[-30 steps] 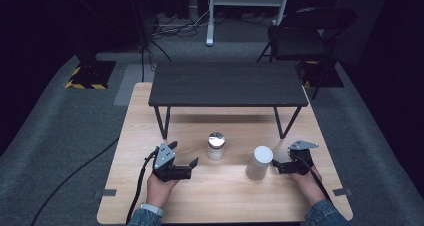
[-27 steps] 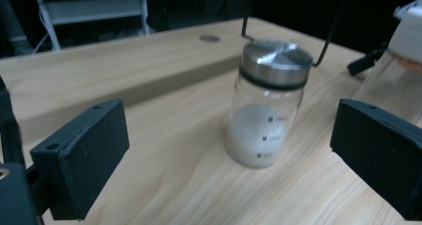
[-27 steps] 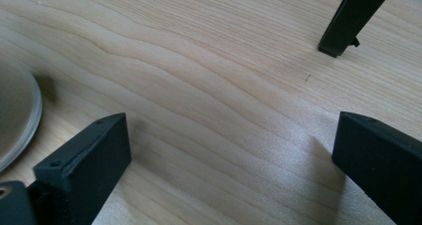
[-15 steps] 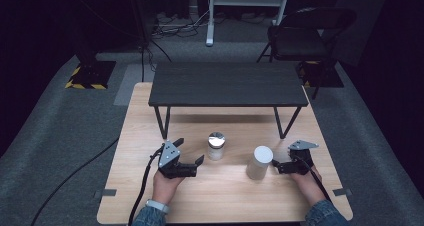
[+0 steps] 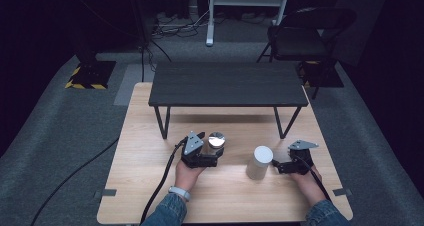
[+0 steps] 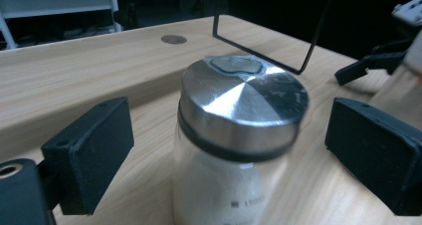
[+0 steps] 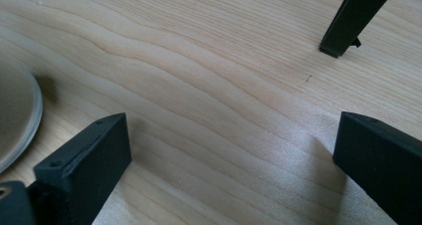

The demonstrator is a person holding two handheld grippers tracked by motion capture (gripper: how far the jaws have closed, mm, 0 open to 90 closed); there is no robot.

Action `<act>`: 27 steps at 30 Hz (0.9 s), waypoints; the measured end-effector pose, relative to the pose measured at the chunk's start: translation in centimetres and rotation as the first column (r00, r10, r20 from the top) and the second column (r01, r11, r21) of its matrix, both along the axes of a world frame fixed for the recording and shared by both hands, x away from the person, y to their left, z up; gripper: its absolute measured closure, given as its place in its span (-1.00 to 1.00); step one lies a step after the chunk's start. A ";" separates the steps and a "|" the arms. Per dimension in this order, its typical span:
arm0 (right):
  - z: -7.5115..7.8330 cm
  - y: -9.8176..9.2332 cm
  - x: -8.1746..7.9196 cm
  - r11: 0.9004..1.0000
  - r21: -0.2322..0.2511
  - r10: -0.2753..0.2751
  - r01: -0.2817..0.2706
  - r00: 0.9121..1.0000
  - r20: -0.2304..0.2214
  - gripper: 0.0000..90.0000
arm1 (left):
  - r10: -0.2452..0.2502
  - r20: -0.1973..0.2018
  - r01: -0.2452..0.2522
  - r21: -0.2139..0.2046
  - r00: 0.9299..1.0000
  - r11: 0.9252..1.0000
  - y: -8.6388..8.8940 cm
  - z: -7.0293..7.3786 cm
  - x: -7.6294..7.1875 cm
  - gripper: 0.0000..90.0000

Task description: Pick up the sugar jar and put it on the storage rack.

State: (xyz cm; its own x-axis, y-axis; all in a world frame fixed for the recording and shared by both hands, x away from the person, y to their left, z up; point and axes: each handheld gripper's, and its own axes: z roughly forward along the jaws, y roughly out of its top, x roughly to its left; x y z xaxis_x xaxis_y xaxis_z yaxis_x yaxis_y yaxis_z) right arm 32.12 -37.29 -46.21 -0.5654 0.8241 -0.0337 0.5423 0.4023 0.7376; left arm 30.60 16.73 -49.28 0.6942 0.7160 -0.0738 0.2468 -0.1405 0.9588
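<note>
From above, the left tongs [image 5: 216, 150] reach the jar [image 5: 216, 142] on the counter [image 5: 150, 136], while their own view shows the jaws just closing yet clear of its steel lid [image 6: 244, 103]; the right tongs [image 7: 229, 170] gape empty beside the white cylinder [image 5: 259, 162].

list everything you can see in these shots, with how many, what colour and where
glass jar: 1, clear with a silver metal lid and white powder inside, on the table, between the left jaws, not gripped
white cylinder: 1, white, upright on the table, right of the jar
small bench: 1, black top and thin black legs, across the table's far half
wooden table: 1, light wood
folding chair: 1, black, on the floor behind the table
left hand-held gripper: 1, black, jaws open and just closing in around the jar
right hand-held gripper: 1, black, jaws open, beside the white cylinder
</note>
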 end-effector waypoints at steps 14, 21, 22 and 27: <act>0.0 -0.1 0.1 1.000 0.000 0.007 -0.007 1.000 0.000 -0.97 | 0.004 -0.002 -0.004 0.076 1.000 0.997 -1.7 -1.3 0.9 -0.51; 0.0 -0.1 0.1 1.000 0.000 0.007 -0.007 1.000 0.000 -0.97 | 0.007 0.005 -0.007 0.120 1.000 0.993 -2.3 -1.1 0.6 -0.32; 0.0 -0.1 0.1 1.000 0.000 0.007 -0.007 1.000 0.000 -0.97 | 0.011 0.003 -0.011 0.124 1.000 0.992 -2.4 -1.0 0.6 -0.32; 0.0 -0.1 0.1 1.000 0.000 0.006 -0.006 1.000 0.000 -0.97 | 0.014 0.000 -0.013 0.127 1.000 0.992 -2.5 -1.0 0.5 -0.32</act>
State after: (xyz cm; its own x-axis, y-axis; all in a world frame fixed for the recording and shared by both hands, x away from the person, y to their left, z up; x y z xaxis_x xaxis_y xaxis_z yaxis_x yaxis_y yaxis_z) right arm 32.18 -37.36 -46.21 -0.5700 0.8209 -0.0337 0.5403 0.4054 0.7374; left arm 31.12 14.23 -50.25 0.6843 0.7290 0.0173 0.2505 -0.2574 0.9333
